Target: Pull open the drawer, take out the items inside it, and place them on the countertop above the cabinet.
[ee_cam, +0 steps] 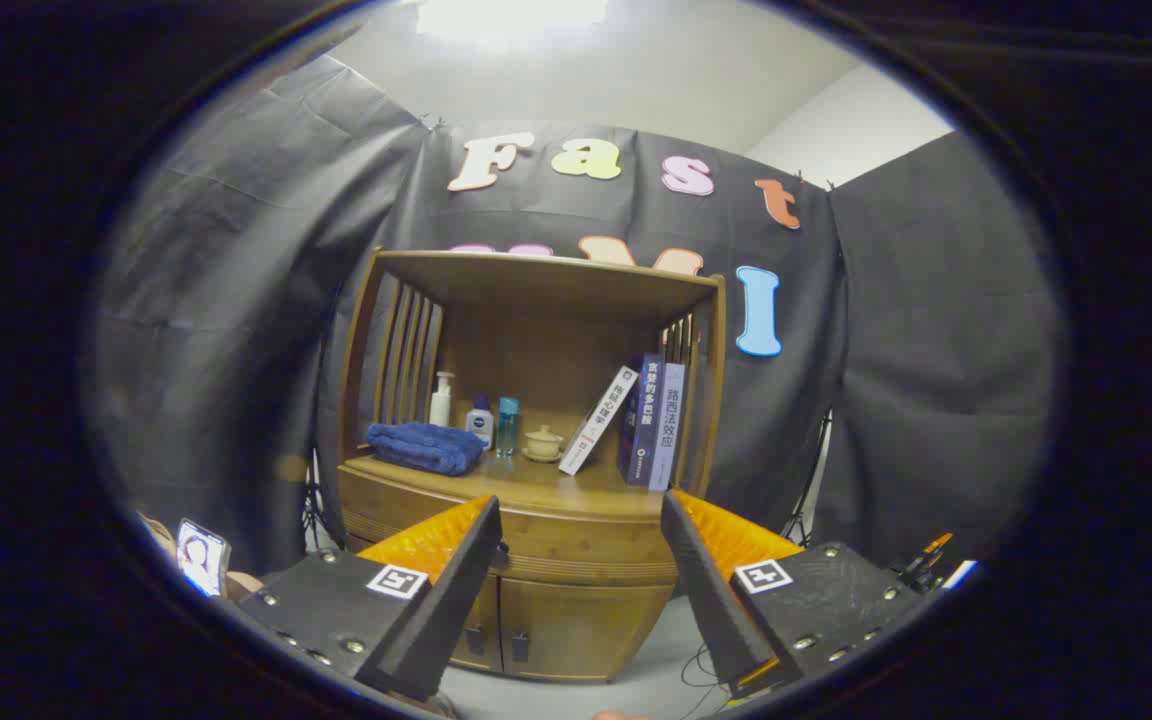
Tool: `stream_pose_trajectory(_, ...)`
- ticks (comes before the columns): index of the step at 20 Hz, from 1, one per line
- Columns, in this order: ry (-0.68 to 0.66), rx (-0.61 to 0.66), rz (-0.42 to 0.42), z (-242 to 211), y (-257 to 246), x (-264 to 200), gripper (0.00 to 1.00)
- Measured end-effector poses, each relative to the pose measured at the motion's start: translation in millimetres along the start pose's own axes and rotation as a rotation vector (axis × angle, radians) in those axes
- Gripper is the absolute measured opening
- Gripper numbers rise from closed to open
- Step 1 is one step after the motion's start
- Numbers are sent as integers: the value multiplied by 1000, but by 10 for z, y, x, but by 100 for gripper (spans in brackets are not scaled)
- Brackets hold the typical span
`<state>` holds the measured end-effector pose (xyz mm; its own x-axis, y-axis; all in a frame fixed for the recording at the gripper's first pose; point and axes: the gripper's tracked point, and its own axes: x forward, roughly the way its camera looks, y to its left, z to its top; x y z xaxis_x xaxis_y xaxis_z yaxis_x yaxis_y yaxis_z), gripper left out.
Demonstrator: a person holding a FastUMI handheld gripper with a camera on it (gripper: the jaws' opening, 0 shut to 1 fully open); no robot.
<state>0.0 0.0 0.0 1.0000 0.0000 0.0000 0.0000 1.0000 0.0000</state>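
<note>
Approaching the wooden cabinet [536, 560], the gripper [581, 520] hangs wide open and empty; its shut drawer [576, 545], between the fingers, awaits pulling.

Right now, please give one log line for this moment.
gripper: open, holds nothing | fingers: short of cabinet | drawer: closed | countertop: towel, bottles, books

Brown wooden cabinet [576, 560], dark blue towel [426, 446], pale blue bottle [507, 425].
</note>
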Motion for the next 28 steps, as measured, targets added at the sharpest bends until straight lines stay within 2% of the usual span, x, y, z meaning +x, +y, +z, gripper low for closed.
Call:
stream_pose_trajectory(12, 15, -2, 2, -62, 13, 6, 96)
stream_pose_trajectory(17, 33, -7, 32, -189, 152, 82, 96)
stream_pose_trajectory(21, 34, 7, 76, -305, 380, 293, 96)
stream_pose_trajectory(28, 25, 30, 121, -516, 767, 933, 96)
